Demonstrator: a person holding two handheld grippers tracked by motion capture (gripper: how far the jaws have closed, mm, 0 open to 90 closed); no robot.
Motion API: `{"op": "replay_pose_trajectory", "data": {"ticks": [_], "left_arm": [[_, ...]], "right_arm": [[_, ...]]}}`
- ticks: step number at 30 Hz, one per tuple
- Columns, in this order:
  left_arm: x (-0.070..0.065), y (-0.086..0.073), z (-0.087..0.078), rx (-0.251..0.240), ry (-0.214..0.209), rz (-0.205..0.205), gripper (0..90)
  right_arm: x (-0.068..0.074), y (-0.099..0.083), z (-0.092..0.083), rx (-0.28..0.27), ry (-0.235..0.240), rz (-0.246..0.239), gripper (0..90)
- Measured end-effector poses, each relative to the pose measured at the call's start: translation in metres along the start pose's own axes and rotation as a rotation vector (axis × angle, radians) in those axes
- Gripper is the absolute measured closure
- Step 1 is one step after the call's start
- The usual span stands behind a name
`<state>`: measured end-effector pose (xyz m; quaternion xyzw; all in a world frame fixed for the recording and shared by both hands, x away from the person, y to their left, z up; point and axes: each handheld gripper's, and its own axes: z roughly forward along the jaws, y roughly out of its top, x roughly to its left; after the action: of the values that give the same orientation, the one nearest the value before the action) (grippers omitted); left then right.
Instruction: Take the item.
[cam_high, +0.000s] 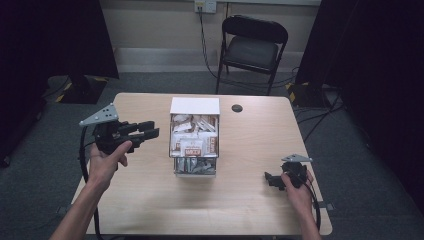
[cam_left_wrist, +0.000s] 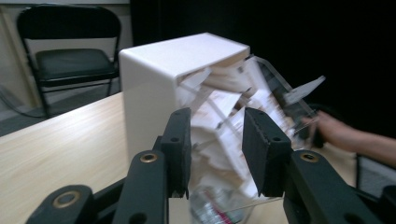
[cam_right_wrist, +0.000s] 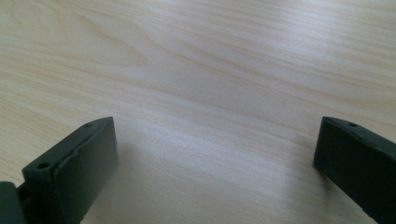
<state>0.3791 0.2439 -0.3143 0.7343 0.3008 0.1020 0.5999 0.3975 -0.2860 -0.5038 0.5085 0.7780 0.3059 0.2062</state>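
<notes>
Jaws first: the left gripper (cam_high: 142, 134) stands partly open with nothing between its pads, raised off the table (cam_high: 250, 200) and aimed at the box of packets (cam_high: 194, 137). The right gripper (cam_high: 272, 180) rests near the right edge, spread wide over bare wood and empty.

No packet looks taken yet, so the picking seems barely begun.

The box stands mid-table, white on top and back with a clear front, and is crammed with white and brown paper packets (cam_left_wrist: 224, 121) leaning every way.
</notes>
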Motion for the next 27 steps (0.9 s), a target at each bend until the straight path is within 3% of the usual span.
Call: {"op": "replay_pose_trajectory", "data": {"ticks": [1,2,5,7,12,16,18,23,24,27], "left_arm": [[0.000,0.000,0.000,0.000,0.000,0.000,62.8],[0.000,0.002,0.000,-0.016,-0.025,-0.036,62.8],[-0.001,0.004,0.002,-0.006,-0.004,-0.024,62.5],[-0.001,0.005,0.005,-0.006,-0.044,-0.055,62.8],[-0.009,0.013,0.017,0.016,-0.087,-0.014,63.0],[-0.017,0.018,0.026,0.039,-0.126,0.023,55.5],[-0.020,0.020,0.035,0.059,-0.134,0.017,54.3],[-0.022,0.016,0.045,0.083,-0.121,-0.021,50.1],[-0.023,0.015,0.047,0.090,-0.101,-0.027,50.1],[-0.025,0.014,0.054,0.096,-0.095,-0.009,49.8]], "right_arm": [[0.000,0.000,0.000,0.000,0.000,0.000,0.0],[0.000,0.000,0.000,0.000,0.000,0.000,0.0],[0.000,0.000,0.000,0.000,0.000,0.000,0.0],[0.000,0.000,0.000,0.000,0.000,-0.001,0.0],[0.000,0.000,0.000,0.000,0.000,0.000,0.0],[0.000,0.000,0.000,0.000,0.000,0.000,0.0],[0.000,0.000,0.000,0.000,0.000,0.000,0.0],[0.000,0.000,0.000,0.000,0.000,0.000,0.0],[0.000,0.000,0.000,0.000,0.000,0.000,0.0],[0.000,0.000,0.000,0.000,0.000,0.000,0.0]]}}
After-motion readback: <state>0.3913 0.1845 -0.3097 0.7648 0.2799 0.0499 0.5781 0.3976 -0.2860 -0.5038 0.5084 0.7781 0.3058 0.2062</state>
